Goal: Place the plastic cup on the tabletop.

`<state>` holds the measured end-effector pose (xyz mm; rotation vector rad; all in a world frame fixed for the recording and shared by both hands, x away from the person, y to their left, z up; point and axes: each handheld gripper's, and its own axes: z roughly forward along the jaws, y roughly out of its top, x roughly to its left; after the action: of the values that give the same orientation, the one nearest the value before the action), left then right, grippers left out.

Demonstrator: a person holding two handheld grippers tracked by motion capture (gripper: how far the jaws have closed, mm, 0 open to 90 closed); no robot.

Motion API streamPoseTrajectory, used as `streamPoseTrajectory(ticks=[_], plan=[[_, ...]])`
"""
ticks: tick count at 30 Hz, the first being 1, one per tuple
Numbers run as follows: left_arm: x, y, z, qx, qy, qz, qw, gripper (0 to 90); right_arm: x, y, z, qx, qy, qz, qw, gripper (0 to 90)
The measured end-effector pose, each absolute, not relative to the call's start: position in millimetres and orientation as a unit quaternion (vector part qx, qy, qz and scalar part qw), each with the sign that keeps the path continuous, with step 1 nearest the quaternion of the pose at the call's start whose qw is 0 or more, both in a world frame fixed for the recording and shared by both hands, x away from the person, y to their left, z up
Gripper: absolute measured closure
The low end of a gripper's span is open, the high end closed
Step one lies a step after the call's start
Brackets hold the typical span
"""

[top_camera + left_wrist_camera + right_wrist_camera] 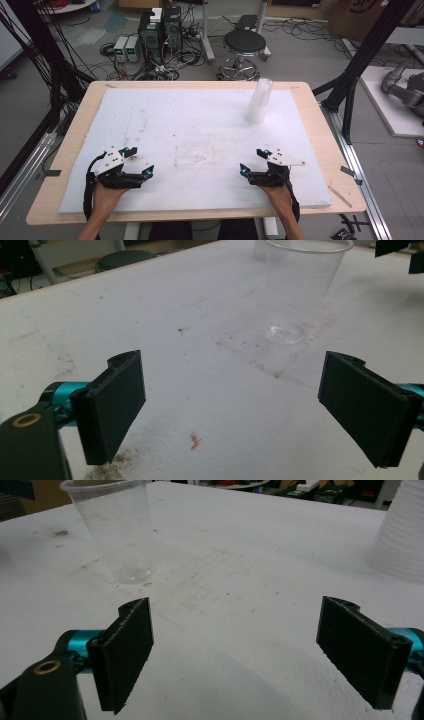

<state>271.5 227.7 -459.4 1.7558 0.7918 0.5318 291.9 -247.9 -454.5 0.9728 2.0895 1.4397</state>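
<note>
A single clear plastic cup (300,290) stands upright on the white foam board (200,115), ahead of my left gripper (230,405) and a little to its right. In the right gripper view the same cup (112,530) stands ahead and to the left of my right gripper (235,650). A stack of white-looking cups (258,102) stands at the board's far right, also in the right gripper view (400,530). My left gripper (140,161) and right gripper (252,161) rest near the front edge, both open with nothing between the jaws.
The foam board lies on a wooden table (325,145); it is stained in the middle. A small red scrap (195,441) lies just ahead of the left gripper. Beyond the table stand a stool (244,45), computer boxes (160,32) and cables on the floor.
</note>
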Motion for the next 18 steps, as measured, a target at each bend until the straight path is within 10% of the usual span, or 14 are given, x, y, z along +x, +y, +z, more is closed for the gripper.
streamPoseTrajectory(ticks=[18], plan=[[272, 242, -469, 0.720, 0.355, 0.240, 0.546, 11.6, 290, -248, -455, 0.343, 0.751, 0.522, 0.215, 15.1]])
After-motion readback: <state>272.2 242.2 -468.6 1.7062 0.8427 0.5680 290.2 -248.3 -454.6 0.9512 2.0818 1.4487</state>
